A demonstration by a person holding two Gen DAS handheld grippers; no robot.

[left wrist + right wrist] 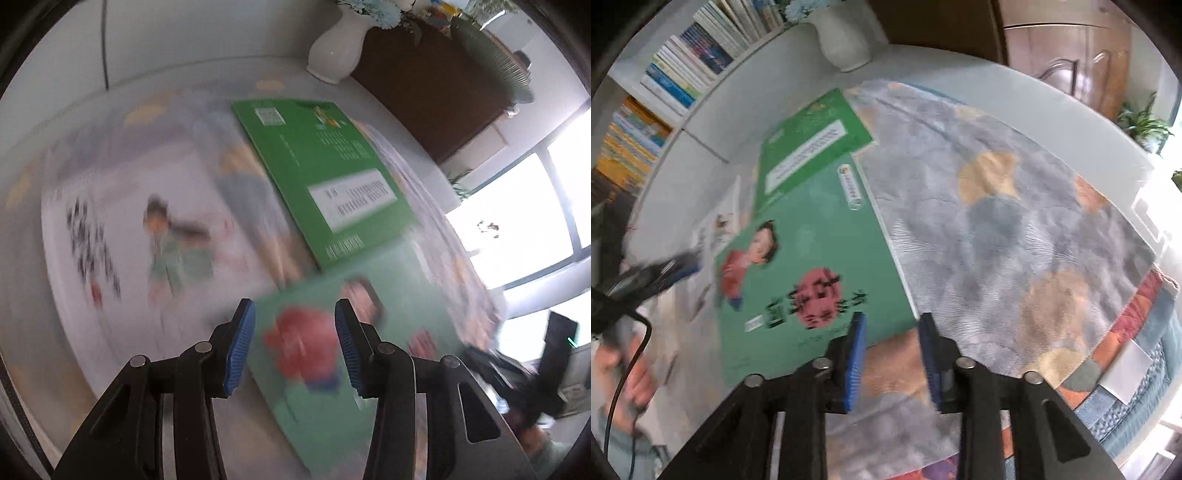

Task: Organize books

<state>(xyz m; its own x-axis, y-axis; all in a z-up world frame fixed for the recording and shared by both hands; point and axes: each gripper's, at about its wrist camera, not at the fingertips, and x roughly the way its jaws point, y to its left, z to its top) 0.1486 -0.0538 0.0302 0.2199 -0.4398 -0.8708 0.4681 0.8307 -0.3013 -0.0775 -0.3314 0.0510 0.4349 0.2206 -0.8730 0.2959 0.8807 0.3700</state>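
A teal-green book [406, 295] with a red-clothed child on its cover lies flat on the patterned cloth. My left gripper [293, 306] hovers open above it, with nothing between the blue pads. A bright green book [317, 166] overlaps its far end, and a white book [147, 221] with a girl's picture lies to the left, blurred. In the right wrist view my right gripper [892, 317] stands open over the near right corner of the teal-green book [812, 240]; its pads press on nothing. The bright green book [809, 147] lies beyond it, and the left gripper [689, 266] shows blurred at the left.
A white vase [846, 40] stands at the table's far edge, with shelves of upright books [683, 66] behind it. A grey and orange patterned cloth [997, 203] covers the table. A brown cabinet [424, 85] and bright windows [517, 206] are to the right. A person's hand [628, 380] is at the lower left.
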